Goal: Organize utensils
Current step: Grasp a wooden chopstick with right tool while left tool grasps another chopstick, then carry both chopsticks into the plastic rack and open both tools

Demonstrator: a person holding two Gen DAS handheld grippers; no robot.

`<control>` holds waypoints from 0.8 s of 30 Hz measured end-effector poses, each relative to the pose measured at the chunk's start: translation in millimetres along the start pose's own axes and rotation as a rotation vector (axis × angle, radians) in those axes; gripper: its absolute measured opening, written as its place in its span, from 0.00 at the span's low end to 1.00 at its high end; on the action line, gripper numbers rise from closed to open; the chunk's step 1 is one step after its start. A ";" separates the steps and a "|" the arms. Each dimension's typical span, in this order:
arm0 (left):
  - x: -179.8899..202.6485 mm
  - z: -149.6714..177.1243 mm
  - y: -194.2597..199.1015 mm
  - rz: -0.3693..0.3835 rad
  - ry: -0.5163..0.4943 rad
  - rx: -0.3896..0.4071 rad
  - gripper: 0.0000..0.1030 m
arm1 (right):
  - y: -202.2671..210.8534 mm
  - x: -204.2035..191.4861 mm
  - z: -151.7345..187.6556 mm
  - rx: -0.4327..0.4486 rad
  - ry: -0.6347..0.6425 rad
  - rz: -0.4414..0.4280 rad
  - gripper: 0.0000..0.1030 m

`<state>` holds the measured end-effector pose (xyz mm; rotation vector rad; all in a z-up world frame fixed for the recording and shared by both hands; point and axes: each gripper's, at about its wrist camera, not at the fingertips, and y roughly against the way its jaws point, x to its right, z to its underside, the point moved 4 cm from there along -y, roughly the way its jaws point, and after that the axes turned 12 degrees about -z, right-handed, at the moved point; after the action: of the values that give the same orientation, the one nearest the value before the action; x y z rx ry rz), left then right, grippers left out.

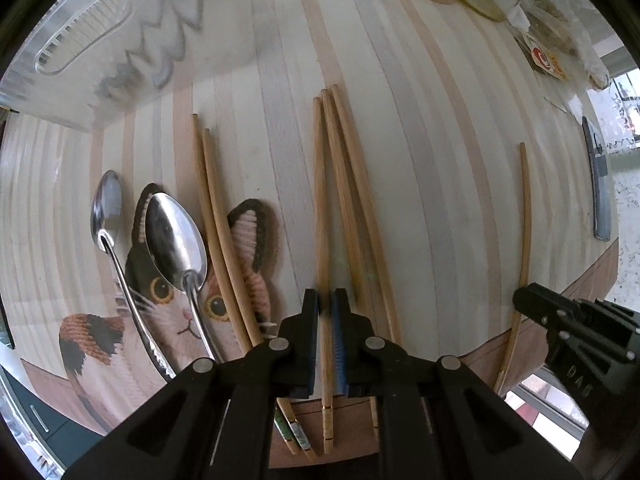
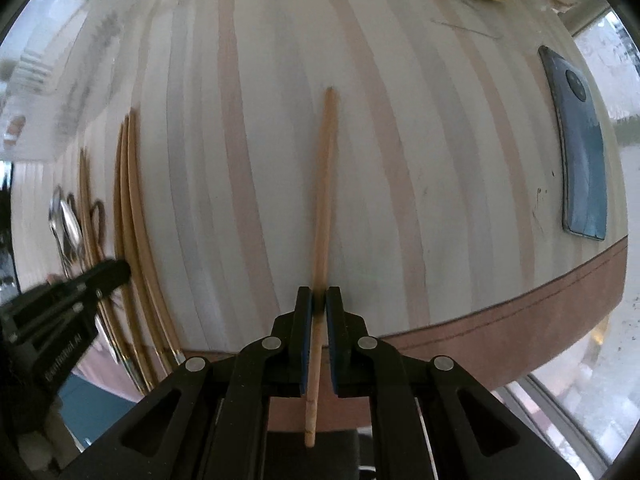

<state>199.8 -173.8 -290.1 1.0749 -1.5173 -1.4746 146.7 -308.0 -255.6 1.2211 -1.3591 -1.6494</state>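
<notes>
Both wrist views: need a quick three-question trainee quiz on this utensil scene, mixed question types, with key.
1. True or false: the left tongs are shut on a long tan wooden chopstick.
2. How many shiny metal spoons lie on the embroidered cat-face mat?
3. The flat blue-grey phone lies: A) right of the right tongs; B) on the mat; C) between the spoons.

Key: 1 true; 2 two; 3 A.
</notes>
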 end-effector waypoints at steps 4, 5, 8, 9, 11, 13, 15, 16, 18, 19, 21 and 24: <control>-1.3 -2.7 1.4 0.002 0.007 -0.004 0.06 | -2.5 -9.0 6.4 0.008 0.026 0.032 0.08; -1.3 -2.4 0.4 0.002 0.010 -0.004 0.06 | -2.5 -11.8 6.9 0.007 0.026 0.039 0.08; -2.7 -3.5 0.8 0.001 0.014 -0.005 0.06 | -6.9 -5.7 -0.6 0.003 0.031 0.051 0.08; -2.6 -3.9 1.5 -0.002 0.012 -0.004 0.06 | -6.2 -8.8 -4.0 0.004 0.029 0.051 0.08; -2.5 -4.5 3.0 -0.010 0.008 0.000 0.06 | -10.4 -8.6 -12.9 0.007 0.033 0.052 0.08; -1.0 -3.9 2.1 -0.021 0.001 0.009 0.04 | -11.3 -12.3 -13.8 0.010 0.034 0.053 0.08; 1.8 -3.8 3.8 -0.037 -0.004 0.018 0.04 | -11.0 -11.0 -12.0 0.016 0.034 0.055 0.07; 3.0 -3.3 5.3 -0.044 -0.006 0.020 0.04 | -7.9 -11.6 -13.6 0.021 0.029 0.054 0.07; 3.2 -1.9 12.5 -0.069 -0.010 0.046 0.04 | -4.3 -9.5 -11.3 0.043 0.005 0.044 0.06; 3.0 -1.6 20.7 -0.074 -0.014 0.069 0.04 | -8.1 -0.2 -12.4 0.046 0.004 0.044 0.06; 3.7 -2.7 40.0 -0.092 -0.022 0.112 0.04 | -3.6 5.7 -11.9 0.056 -0.010 0.030 0.06; -0.2 -6.7 69.4 -0.108 -0.017 0.183 0.04 | 9.4 2.2 -12.9 0.075 0.001 0.009 0.06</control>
<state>201.5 -177.2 -220.5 1.2725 -1.6534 -1.4409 157.5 -316.7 -247.3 1.2568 -1.4355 -1.6041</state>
